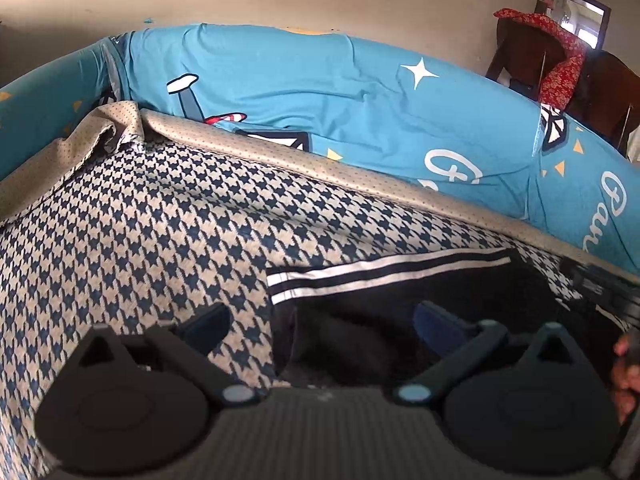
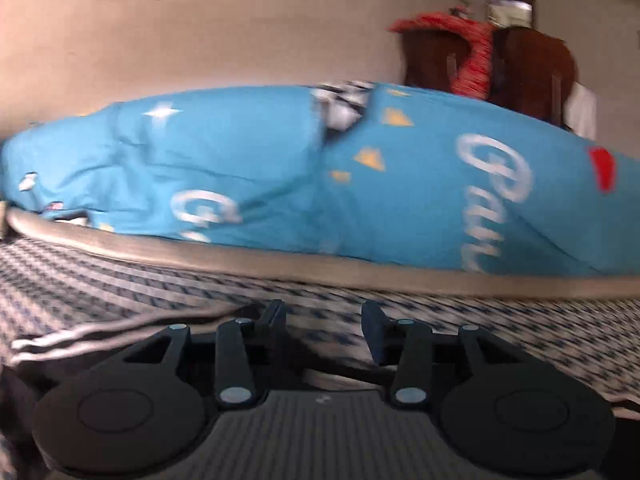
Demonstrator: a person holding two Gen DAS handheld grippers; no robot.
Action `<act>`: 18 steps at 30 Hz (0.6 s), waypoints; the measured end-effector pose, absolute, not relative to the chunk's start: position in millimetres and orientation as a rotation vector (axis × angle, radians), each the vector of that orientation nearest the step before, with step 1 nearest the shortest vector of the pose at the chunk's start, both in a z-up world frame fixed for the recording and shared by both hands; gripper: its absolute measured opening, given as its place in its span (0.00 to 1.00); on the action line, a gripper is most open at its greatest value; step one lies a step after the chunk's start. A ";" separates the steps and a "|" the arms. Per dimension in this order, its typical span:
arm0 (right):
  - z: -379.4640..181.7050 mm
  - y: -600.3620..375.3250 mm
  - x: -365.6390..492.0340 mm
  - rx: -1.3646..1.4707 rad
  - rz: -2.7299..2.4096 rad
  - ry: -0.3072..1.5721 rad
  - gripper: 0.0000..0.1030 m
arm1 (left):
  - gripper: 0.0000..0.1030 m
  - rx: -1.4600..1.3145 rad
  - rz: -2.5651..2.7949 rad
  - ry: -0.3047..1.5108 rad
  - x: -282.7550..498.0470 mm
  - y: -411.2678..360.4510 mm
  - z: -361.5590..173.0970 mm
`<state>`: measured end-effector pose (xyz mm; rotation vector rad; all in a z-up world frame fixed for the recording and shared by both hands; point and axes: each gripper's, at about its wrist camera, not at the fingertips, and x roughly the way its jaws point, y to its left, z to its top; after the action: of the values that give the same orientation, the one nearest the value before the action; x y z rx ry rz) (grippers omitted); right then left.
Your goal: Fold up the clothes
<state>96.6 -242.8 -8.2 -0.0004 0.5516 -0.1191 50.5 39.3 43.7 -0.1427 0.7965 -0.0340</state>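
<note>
Houndstooth bedspread (image 1: 140,216) carries black striped garment (image 1: 380,280) beside blue quilt (image 1: 320,92); both grippers' jaws released

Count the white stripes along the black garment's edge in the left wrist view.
2, side by side along the black garment's far edge, ahead of the open left gripper.

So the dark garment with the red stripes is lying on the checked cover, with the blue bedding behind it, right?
Nearly. The stripes on the dark garment are white, not red, as the left wrist view shows. It does lie on the checked cover, with the blue bedding behind.
</note>
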 end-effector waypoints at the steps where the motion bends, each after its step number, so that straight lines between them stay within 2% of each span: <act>1: -9.7 -254.8 94.8 0.017 -0.141 0.563 0.41 | 1.00 -0.143 -0.036 0.797 50.4 38.2 43.8; 8: -13.8 -313.2 86.6 0.037 -0.264 0.620 0.41 | 1.00 -0.137 -0.046 0.803 50.7 27.8 42.7; 13: -20.6 -332.2 88.7 0.137 -0.220 0.700 0.42 | 1.00 -0.133 -0.056 0.816 51.7 19.9 40.1; 18: -29.1 -328.5 90.0 0.120 -0.222 0.701 0.42 | 1.00 -0.125 -0.060 0.822 52.2 15.8 38.8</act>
<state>90.0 -328.5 -29.1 0.1195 0.7009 -0.2222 52.2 15.8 38.8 -0.1254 0.8219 -0.0603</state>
